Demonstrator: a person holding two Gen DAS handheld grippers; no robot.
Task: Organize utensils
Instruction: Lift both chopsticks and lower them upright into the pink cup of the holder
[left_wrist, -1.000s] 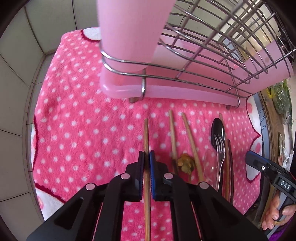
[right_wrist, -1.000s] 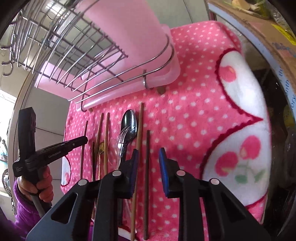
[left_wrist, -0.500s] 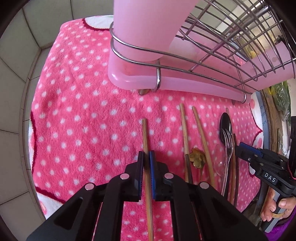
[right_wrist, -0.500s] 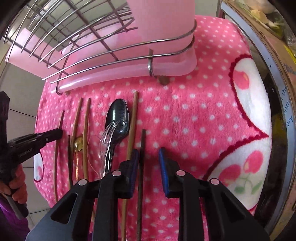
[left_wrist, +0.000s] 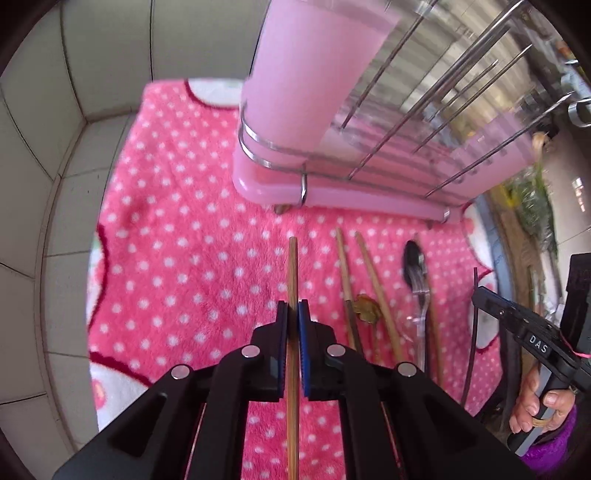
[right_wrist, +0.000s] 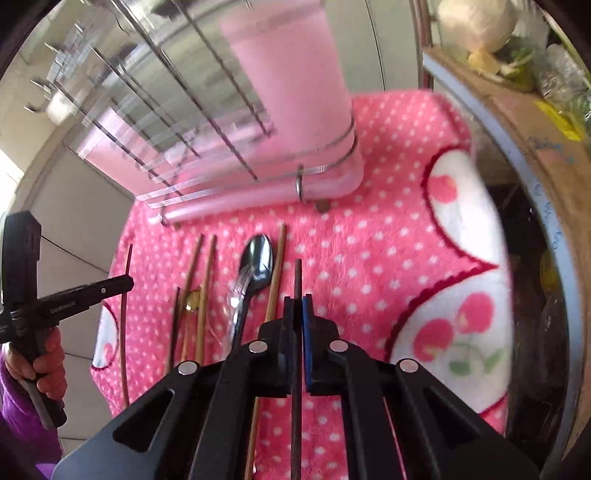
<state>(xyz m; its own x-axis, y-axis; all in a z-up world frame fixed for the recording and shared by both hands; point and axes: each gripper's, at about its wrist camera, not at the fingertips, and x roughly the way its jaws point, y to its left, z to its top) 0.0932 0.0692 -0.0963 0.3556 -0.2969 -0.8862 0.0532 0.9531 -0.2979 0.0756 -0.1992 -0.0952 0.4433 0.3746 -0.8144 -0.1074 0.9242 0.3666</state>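
My left gripper (left_wrist: 292, 308) is shut on a light wooden chopstick (left_wrist: 292, 266) and holds it above the pink dotted cloth (left_wrist: 177, 258). My right gripper (right_wrist: 297, 304) is shut on a dark chopstick (right_wrist: 297, 277), also lifted. It shows in the left wrist view (left_wrist: 491, 301) holding that thin dark stick (left_wrist: 472, 332). On the cloth lie more chopsticks (right_wrist: 205, 266), a black spoon (right_wrist: 256, 262) and a clear plastic fork (right_wrist: 236, 295). A pink utensil cup (left_wrist: 306, 74) sits in the wire dish rack (left_wrist: 424, 140) behind them.
The rack stands on a pink tray (left_wrist: 332, 188) at the cloth's far side. Tiled wall (left_wrist: 55, 147) bounds the left. A shelf edge with clutter (right_wrist: 517, 122) stands at the right. A small gold-coloured piece (left_wrist: 365, 312) lies among the chopsticks.
My right gripper has shut on the dark chopstick and lifted it. My left gripper has risen with its light chopstick. Both views now look higher at the rack.
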